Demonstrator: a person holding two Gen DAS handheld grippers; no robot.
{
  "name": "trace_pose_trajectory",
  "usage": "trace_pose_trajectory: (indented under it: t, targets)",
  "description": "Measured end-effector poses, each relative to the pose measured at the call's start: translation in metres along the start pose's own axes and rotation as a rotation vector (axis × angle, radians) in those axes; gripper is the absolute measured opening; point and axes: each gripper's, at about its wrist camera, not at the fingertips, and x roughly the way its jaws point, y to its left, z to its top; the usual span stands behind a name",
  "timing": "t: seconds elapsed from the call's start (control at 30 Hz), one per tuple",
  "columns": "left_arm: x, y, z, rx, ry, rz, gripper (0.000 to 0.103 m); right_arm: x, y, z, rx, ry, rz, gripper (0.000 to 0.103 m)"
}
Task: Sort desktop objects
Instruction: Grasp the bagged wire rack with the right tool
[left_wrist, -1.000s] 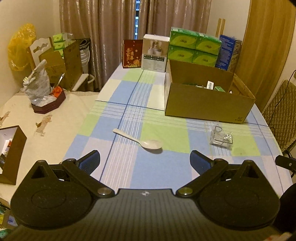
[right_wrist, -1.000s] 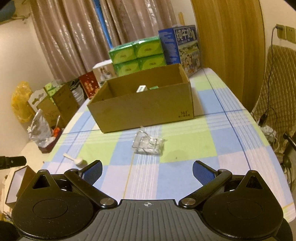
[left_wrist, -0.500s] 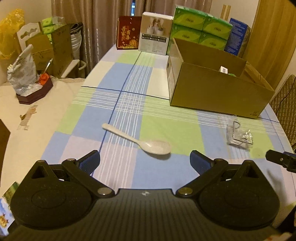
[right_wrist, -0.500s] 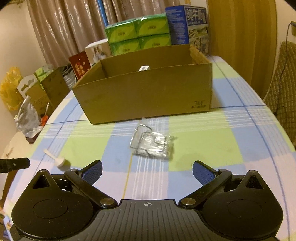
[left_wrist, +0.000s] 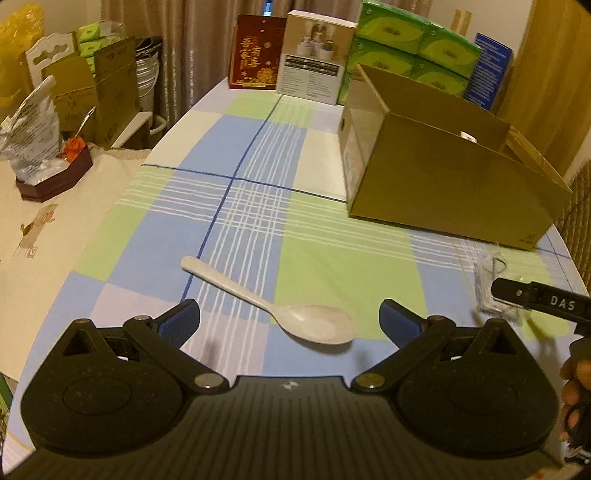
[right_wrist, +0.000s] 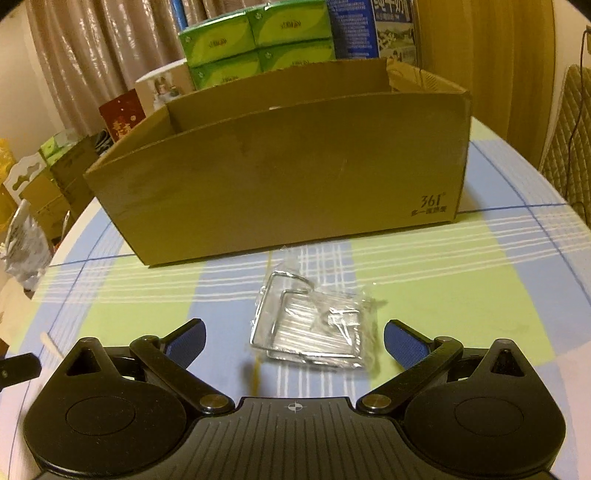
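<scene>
**Both grippers lined up on their targets, nothing held yet**

On the left side of the checked tablecloth (left_wrist: 258, 155), I have the left gripper (left_wrist: 290, 323) spread wide and empty, its blue pads on either side of the white spoon (left_wrist: 295, 317). The spoon lies flat, bowl toward me and handle angling away to the left, so the bowl sits almost in the gap between the fingers. I judge that is the reason for this pose: a short push forward and down would put the pads on the neck, just behind the bowl.

Further right, the right gripper (right_wrist: 293, 339) is equally wide apart and holds nothing. Just ahead of it rests the wire hook in its clear plastic bag (right_wrist: 314, 328), lying flat on a green square, close to the front wall of the cardboard box (right_wrist: 288, 184) but not touching it. The crinkly bag looks slippery, so I would close on the metal frame, not the film.

The box stands open-topped behind both items, which I take to be where they belong.
</scene>
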Motion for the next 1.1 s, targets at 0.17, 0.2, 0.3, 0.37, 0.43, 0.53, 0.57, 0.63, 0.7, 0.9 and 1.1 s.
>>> trace_pose_trajectory:
  t: [0.17, 0.2, 0.3, 0.37, 0.43, 0.53, 0.57, 0.63, 0.7, 0.9, 1.1]
  targets:
    - [0.010, 0.003, -0.006, -0.018, 0.029, 0.030, 0.101, 0.019, 0.000, -0.002, 0.013, 0.013, -0.048, 0.095]
    - [0.010, 0.003, -0.006, -0.015, 0.031, 0.033, 0.101, 0.021, 0.001, -0.002, 0.011, 0.017, -0.053, 0.093]
    - [0.012, 0.005, -0.009, -0.024, 0.031, 0.032, 0.101, 0.025, 0.002, -0.002, -0.008, 0.012, -0.060, 0.089]
    - [0.013, 0.007, -0.009, -0.026, 0.030, 0.041, 0.101, 0.027, 0.003, -0.003, -0.029, 0.008, -0.068, 0.082]
    - [0.015, 0.009, -0.009, -0.043, 0.034, 0.036, 0.101, 0.026, 0.005, -0.004, -0.062, -0.003, -0.081, 0.071]
    - [0.017, 0.012, -0.011, -0.068, 0.046, 0.022, 0.101, 0.024, 0.010, -0.007, -0.103, -0.003, -0.064, 0.070]
    - [0.017, 0.012, -0.011, -0.070, 0.049, 0.019, 0.101, 0.024, 0.012, -0.009, -0.117, -0.002, -0.053, 0.070]
    - [0.017, 0.011, -0.012, -0.065, 0.053, 0.017, 0.101, 0.023, 0.017, -0.011, -0.151, 0.001, -0.019, 0.070]
    - [0.018, 0.012, -0.014, -0.066, 0.058, 0.016, 0.101, 0.021, 0.024, -0.013, -0.187, 0.005, 0.023, 0.070]
    - [0.010, 0.022, -0.013, -0.091, 0.036, 0.032, 0.101, 0.020, 0.056, -0.027, -0.354, 0.013, 0.162, 0.070]
    - [0.003, 0.039, -0.013, -0.143, 0.023, 0.059, 0.101, 0.026, 0.085, -0.037, -0.455, 0.013, 0.261, 0.070]
